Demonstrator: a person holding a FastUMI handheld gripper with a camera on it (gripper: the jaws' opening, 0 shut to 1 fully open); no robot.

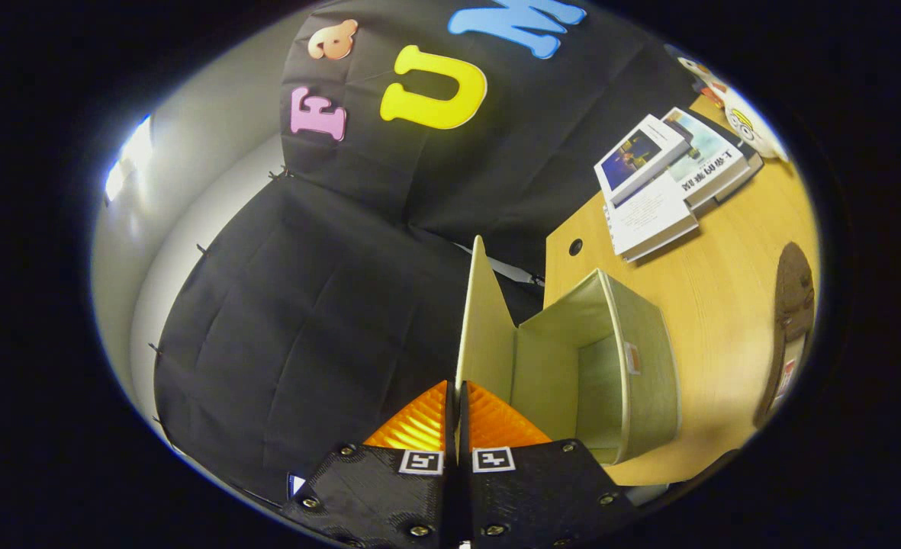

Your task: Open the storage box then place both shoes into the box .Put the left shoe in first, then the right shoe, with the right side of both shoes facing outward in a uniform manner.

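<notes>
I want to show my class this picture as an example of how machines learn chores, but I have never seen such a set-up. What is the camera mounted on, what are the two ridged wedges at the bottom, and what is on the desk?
No robot arm here: a person carries a hand-held two-finger gripper, and a fisheye camera riding on it looks forward along the fingers. The two ridged wedges are those fingers. They are pressed together on the thin edge of the storage box lid, holding it swung up, so the storage box stands open and looks empty inside. It rests on a wooden desk. Beyond it lie a few stacked books and a soft toy. A dark brown shoe lies past the box, still outside it.
</notes>
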